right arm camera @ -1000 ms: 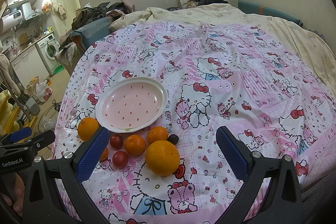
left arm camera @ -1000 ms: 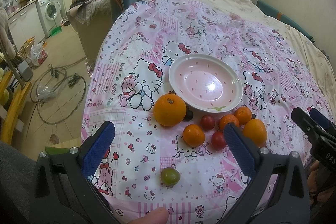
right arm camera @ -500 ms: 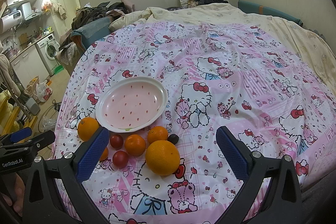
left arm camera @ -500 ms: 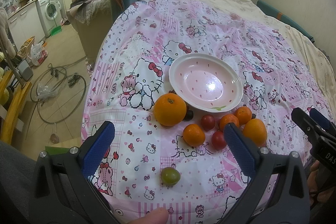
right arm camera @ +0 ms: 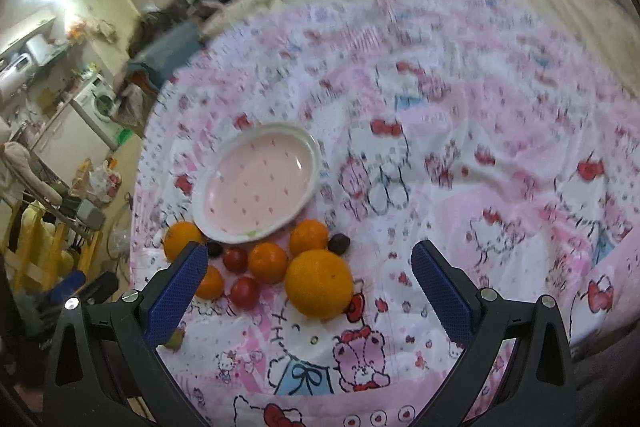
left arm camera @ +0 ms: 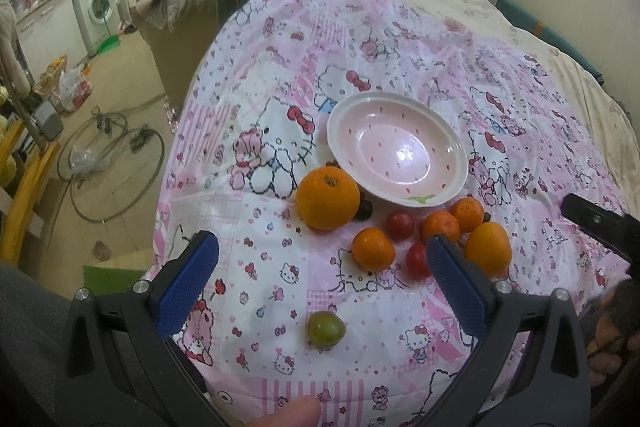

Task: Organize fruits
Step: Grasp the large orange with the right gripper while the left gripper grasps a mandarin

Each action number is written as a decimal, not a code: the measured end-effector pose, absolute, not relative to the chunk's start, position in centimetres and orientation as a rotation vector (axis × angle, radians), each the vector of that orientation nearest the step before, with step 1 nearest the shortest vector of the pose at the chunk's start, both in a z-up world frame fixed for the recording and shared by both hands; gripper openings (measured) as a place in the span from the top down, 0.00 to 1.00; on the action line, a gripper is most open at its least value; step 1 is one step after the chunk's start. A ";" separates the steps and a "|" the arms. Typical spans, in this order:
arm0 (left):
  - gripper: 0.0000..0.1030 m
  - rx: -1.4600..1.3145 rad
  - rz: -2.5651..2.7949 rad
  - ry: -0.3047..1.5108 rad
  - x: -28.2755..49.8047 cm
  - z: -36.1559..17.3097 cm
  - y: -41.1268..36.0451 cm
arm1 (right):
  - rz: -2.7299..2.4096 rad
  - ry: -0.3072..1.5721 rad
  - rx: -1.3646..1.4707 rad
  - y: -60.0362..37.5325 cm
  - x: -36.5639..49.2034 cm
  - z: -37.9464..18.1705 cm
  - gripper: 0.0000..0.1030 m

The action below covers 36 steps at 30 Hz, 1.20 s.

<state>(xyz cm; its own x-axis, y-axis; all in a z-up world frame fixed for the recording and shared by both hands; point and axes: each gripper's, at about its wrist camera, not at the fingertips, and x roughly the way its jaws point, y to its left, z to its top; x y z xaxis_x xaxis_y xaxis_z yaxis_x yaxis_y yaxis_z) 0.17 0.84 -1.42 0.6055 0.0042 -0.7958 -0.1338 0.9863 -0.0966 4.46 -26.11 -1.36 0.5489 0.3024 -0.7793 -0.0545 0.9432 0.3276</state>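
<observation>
A pink cartoon-cat sheet (left arm camera: pixel 400 39) covers the bed, and all the fruit lies near its front edge. A pink plate (left arm camera: pixel 396 149) with a white rim sits a little farther in from that edge and holds nothing. Just in front of the plate's left side rests a large orange (left arm camera: pixel 327 197), with a small dark fruit (left arm camera: pixel 363 210) tucked between it and the plate rim. To the right, along the plate's front, four small mandarins (left arm camera: pixel 373 249) and two red cherry tomatoes (left arm camera: pixel 400 225) lie clustered close together, some touching. A green tomato (left arm camera: pixel 326 329) sits alone, nearest the front edge of the bed, well apart from the cluster.

The left gripper (left arm camera: pixel 320 283) hangs above the front edge with its blue-padded fingers (left arm camera: pixel 188 283) spread wide and nothing between them; the green tomato lies below the gap. The right gripper (right arm camera: pixel 310 287) is likewise spread wide and empty, hovering over the front edge with the large orange (right arm camera: pixel 319 283) seen between its fingers. The right wrist view is blurred. A fingertip (left arm camera: pixel 288 413) shows at the bottom of the left wrist view.
</observation>
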 end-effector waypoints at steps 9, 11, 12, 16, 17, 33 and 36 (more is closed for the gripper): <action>0.01 -0.183 0.112 0.993 0.5 -2.4 1.6 | 0.265 1.315 0.286 -24.2 9.1 -8.2 0.04; 0.01 -0.195 0.112 1.005 0.6 -2.6 1.9 | 0.264 1.361 0.257 -23.6 9.3 -9.4 0.10; 0.01 -0.201 0.112 1.010 0.5 -2.7 2.0 | 0.271 1.384 0.250 -23.3 9.5 -10.0 0.12; 0.01 -0.215 0.108 1.037 0.6 -3.1 2.1 | 0.261 1.415 0.202 -22.8 9.6 -11.2 0.13; 0.01 -0.220 0.107 1.042 0.7 -3.2 2.2 | 0.260 1.408 0.189 -22.7 9.5 -11.1 0.17; 0.01 -0.171 0.116 1.117 2.2 -4.0 1.5 | 0.338 1.344 0.252 -23.4 8.5 -9.6 0.41; 0.01 -0.166 0.121 1.151 3.2 -4.2 1.6 | 0.342 1.308 0.288 -24.5 8.1 -8.4 0.41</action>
<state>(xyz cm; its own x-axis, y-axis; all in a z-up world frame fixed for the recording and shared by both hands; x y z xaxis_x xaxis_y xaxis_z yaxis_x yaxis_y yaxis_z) 3.20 1.60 -4.16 0.4031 0.0099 -0.9151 -0.1799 0.9813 -0.0686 8.06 -24.48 -8.36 0.2228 0.4030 -0.8877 -0.0826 0.9151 0.3947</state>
